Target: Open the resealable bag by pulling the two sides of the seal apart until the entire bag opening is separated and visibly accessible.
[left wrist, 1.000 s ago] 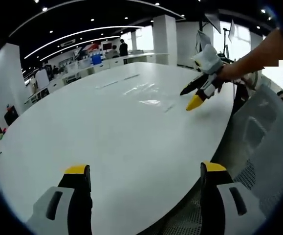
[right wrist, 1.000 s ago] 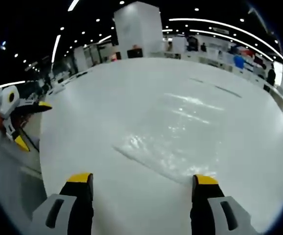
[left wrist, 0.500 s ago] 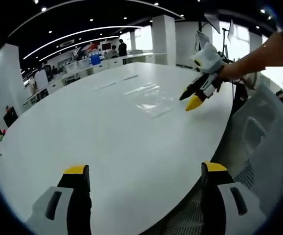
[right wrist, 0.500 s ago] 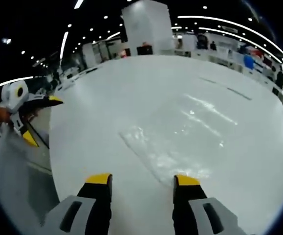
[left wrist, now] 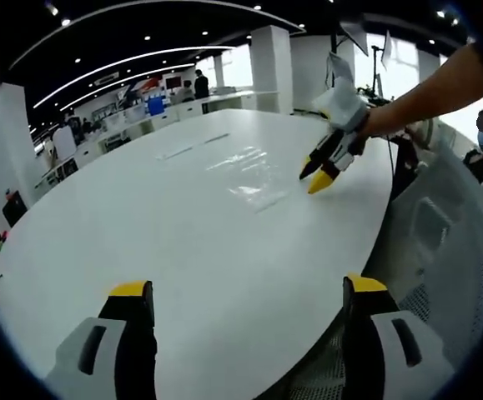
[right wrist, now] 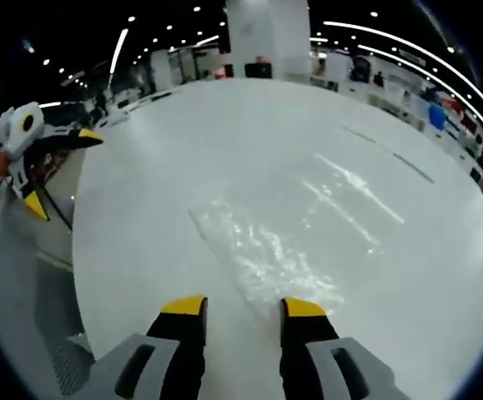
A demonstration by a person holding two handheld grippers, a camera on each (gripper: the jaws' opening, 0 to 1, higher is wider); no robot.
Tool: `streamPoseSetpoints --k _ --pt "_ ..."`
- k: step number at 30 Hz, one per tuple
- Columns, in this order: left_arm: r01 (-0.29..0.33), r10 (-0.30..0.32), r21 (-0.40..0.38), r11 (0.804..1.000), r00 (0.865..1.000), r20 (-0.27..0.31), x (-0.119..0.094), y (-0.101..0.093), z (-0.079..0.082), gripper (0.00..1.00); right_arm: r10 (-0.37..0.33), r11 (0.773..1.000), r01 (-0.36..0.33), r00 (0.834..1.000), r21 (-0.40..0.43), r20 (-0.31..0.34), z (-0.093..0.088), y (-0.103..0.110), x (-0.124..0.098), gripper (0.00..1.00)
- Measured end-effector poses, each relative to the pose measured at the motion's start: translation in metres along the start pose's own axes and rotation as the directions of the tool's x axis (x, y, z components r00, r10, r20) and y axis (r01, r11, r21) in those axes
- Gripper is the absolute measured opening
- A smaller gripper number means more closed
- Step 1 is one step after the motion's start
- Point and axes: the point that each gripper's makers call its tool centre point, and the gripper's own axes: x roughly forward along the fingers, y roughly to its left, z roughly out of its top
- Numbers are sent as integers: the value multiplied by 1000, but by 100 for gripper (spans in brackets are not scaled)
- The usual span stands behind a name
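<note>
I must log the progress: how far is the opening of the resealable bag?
Done: nothing yet; the clear resealable bag lies flat on the white table, seal apparently unopened. In hand: the right gripper, jaws narrowed, reaches its near edge. The left gripper is open, far away. Left: gripping both sides and pulling apart.

A large white glossy oval surface spread across a wide open-plan hall. The ceiling was dark, crossed by long curved white light strips and dotted with small round downlights. A broad white square pillar rose behind the far edge, with bright windows to one side of it (glare washed out whatever lay beyond). Rows of white desks ran along the far side, where a few distant people stood. A grey mesh-backed office chair sat close against the near rim.
</note>
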Motion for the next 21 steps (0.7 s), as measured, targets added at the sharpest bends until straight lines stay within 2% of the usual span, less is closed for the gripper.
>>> streamPoseSetpoints --k 5,6,13,16,21 --pt "29 -29 -25 999 999 -15 0 -5 0 92 -24 989 18 999 -147 -41 -4 -7 1 23" --pt "31 -32 -25 999 999 -16 0 -5 0 92 -7 994 4 999 -111 -33 -2 -4 3 22" --pt "42 -43 -13 999 999 -16 0 -8 2 92 -3 989 -4 999 -145 -51 0 -8 4 11" --pt "41 -41 -6 999 999 -14 0 -7 5 91 5 987 -14 998 -159 -58 1 -9 5 10" --pt "45 -45 4 999 999 -11 1 -7 7 90 28 976 -43 997 -214 -71 1 -4 6 2"
